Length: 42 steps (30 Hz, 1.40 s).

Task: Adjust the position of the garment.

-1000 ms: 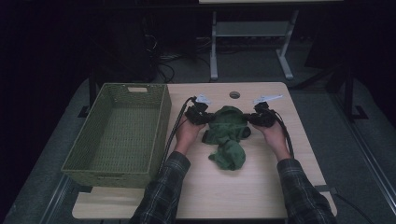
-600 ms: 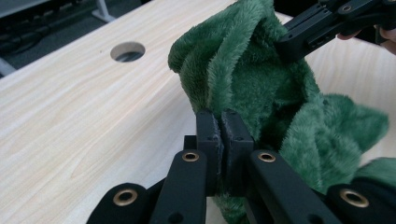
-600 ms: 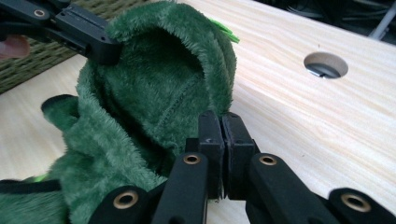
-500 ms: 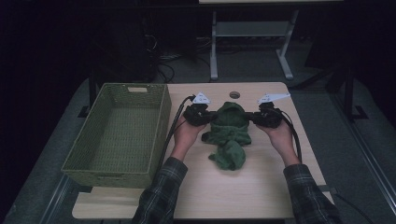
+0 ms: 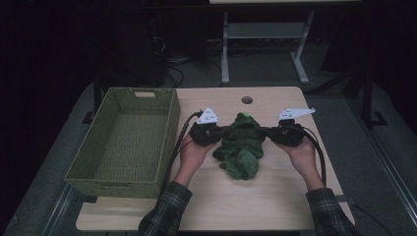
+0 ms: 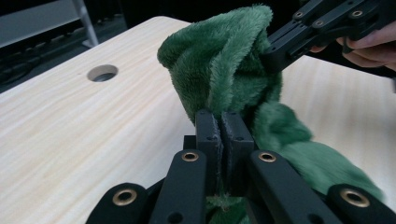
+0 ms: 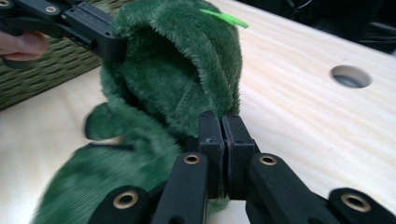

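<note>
Lifting a green plush cloth (image 5: 242,145) off a pale wooden table (image 5: 275,196), a person grips it from both sides with two handheld black grippers. Taking the woven basket (image 5: 123,142) as the landmark: the cloth hangs just to the right of the basket, over the middle of the table, its lower folds apparently resting on the wood. The left gripper (image 5: 212,133) sits between the basket and the cloth; the right gripper (image 5: 275,133) is on the cloth's far side, well apart from the basket.

In the left gripper view, that gripper's jaws are pressed together on a pinch of green pile, and the same shows in the right gripper view. Both claws are pinching the cloth, one at each upper edge.

Judging by this, the step in hand is raising the cloth by two corners. The next move probably calls for lifting until the lower folds come free, then carrying it towards the basket without letting either pinch slip.

The cloth is thick, fuzzy and limp, bunched in soft folds, with a small bright green tag (image 7: 223,17) at its top. The basket is rectangular, olive, tightly woven and deep. The table is smooth light woodgrain with a round cable hole (image 5: 247,100) beyond the cloth.
</note>
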### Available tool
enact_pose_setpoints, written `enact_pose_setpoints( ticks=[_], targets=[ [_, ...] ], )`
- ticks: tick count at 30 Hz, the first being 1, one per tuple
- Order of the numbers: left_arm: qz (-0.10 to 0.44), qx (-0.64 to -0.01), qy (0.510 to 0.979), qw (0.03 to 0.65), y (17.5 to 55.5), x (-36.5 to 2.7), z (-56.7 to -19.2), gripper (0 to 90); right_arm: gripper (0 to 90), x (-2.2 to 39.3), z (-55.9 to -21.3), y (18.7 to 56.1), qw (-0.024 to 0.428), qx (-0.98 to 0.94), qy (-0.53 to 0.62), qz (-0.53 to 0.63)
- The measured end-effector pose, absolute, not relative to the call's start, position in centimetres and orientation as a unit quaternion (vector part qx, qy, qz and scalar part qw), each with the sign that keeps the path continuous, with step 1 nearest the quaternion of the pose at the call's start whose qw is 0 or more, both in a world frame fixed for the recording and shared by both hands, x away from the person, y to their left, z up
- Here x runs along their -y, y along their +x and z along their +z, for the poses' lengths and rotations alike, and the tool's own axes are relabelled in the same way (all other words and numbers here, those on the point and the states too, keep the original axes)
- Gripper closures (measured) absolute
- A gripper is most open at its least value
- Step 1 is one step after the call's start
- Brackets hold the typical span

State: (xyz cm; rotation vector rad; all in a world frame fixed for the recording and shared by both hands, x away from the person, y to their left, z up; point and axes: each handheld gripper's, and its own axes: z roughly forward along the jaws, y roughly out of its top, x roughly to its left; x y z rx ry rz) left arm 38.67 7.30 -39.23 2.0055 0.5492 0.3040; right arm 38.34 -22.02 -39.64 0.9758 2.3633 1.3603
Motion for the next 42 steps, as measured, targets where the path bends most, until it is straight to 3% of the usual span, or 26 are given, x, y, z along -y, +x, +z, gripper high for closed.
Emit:
enact_pose_setpoints(
  ticks=[24,42],
  targets=[
    [0.109,-0.150,0.860,0.476,31.9,-8.2,-42.7,87.0,87.6,22.3,-41.5,30.8,0.099,-0.829,0.295,0.465],
    [0.072,-0.129,0.888,0.435,30.6,-8.7,-46.3,87.8,87.8,21.3,-45.2,29.1,0.031,-0.867,0.286,0.406]
  ],
)
